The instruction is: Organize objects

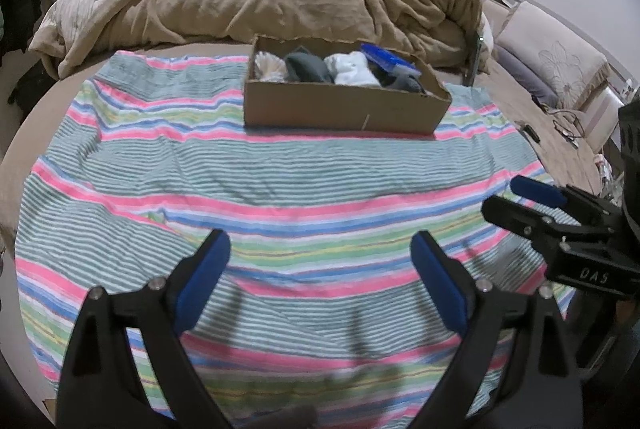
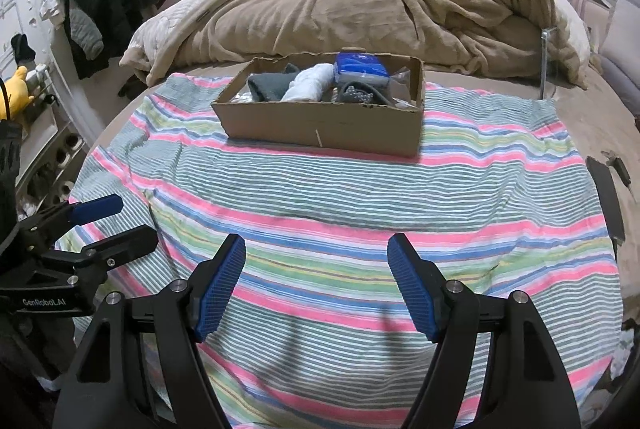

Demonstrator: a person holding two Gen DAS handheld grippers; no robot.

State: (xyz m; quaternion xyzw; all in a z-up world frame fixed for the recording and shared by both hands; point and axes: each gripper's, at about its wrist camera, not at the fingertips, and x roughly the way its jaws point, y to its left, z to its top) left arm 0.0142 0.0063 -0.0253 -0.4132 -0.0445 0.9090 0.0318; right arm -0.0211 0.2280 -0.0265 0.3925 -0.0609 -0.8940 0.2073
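Operator: Cardboard box [image 1: 344,107] sits at the far end of the striped cloth [image 1: 280,189] on the bed, well apart from both tools. Inside I see a grey sock roll [image 1: 308,67], a white sock bundle [image 1: 354,69], a blue packet [image 1: 390,59] and something pale and ruffled in the left corner; I cannot tell what that one is.

Spotter: And your grips?

Operator: Left hand-held gripper [image 1: 320,261] stands wide with only cloth between its pads. Right hand-held gripper [image 2: 316,269] also stands open and carries nothing. Each shows at the edge of the other's view, side by side over the near end of the cloth.

Spotter: So what do you judge the step to be?

Operator: Reaching for the box, I think, to take an item out or sort it. I'd go in over the near wall, not through it, since the cardboard looks light and may slide on the cloth. One tool could steady the rim while the other pinches a sock at its bulk.

Spotter: Risks?

Operator: Dragging the cloth, or snagging two soft things together.
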